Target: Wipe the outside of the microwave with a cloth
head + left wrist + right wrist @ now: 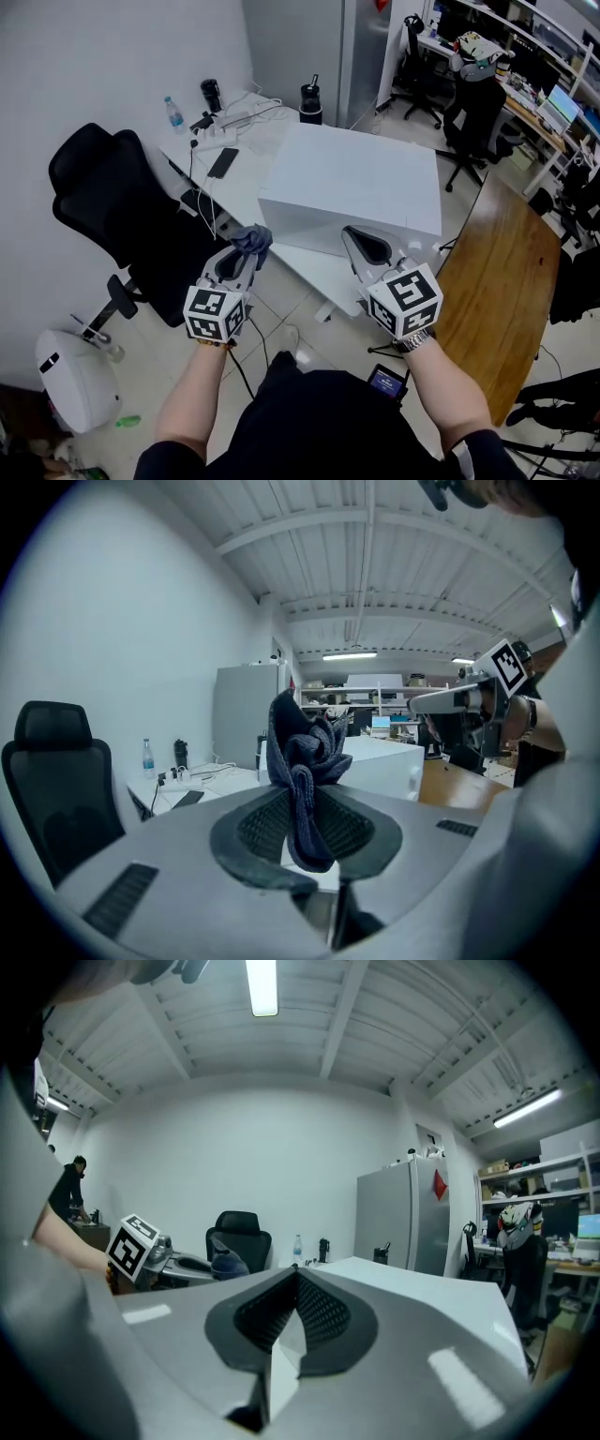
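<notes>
The microwave (352, 183) is a plain white box on a white table (246, 192). My left gripper (246, 251) is shut on a bunched dark blue cloth (251, 239), held in the air just short of the box's near left corner. In the left gripper view the cloth (302, 752) stands up between the pads, with the microwave (386, 761) behind it. My right gripper (349, 232) is shut with nothing in it, its tip close in front of the box's near face. In the right gripper view its jaws (296, 1274) meet tip to tip.
A black office chair (103, 197) stands left of the table. A water bottle (174, 114), a phone (223, 162), cables and a black tumbler (310, 101) sit at the table's far end. A wooden table (506, 272) is on the right, and a white round appliance (75, 375) sits on the floor.
</notes>
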A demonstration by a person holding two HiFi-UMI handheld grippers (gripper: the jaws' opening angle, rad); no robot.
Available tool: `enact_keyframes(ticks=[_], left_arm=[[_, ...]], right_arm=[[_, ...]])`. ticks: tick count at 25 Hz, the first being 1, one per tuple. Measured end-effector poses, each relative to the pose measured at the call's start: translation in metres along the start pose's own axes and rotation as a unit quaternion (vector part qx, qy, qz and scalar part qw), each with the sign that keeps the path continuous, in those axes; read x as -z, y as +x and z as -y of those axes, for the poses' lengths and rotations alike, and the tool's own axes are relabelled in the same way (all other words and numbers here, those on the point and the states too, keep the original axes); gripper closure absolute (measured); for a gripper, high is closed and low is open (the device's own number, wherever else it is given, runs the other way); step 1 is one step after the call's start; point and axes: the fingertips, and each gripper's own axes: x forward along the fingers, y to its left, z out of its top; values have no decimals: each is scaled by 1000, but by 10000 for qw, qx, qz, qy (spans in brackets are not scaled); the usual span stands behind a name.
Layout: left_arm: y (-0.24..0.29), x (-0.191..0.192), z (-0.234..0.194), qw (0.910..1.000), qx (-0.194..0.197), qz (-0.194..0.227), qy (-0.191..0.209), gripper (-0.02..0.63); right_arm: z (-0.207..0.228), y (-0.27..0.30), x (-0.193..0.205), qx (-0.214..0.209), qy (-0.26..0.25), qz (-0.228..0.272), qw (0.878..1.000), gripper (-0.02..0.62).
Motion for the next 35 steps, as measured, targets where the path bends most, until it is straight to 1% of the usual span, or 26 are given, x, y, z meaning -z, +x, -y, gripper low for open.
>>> enact_keyframes(ticks=[3,7,11,17,24,29,35], left_arm=[[21,10,-32,9999,-99,-105,-5,529],[50,26,-69,9996,-137,-260,9,531],[78,44,-94,9990,-32,-446,-47,531],[120,68,-101,9961,467,-742,89,529],[161,73,-103,9911,935,-918,242,531],[189,67,-107,9882,1152,-978,248,531],[221,66,-115,9860,1279,-1037,282,531]], right_arm=[[13,30,-7,103,18,29,9999,595],[30,70,-17,230,16,20,9997,594],[46,99,-23,376,-3,-24,9993,594],[65,134,-21,605,33,-93,9981,595],[81,162,-14,766,146,-190,9968,594],[93,175,-16,889,198,-198,9956,594],[110,180,-15,1076,258,-209,9936,594]])
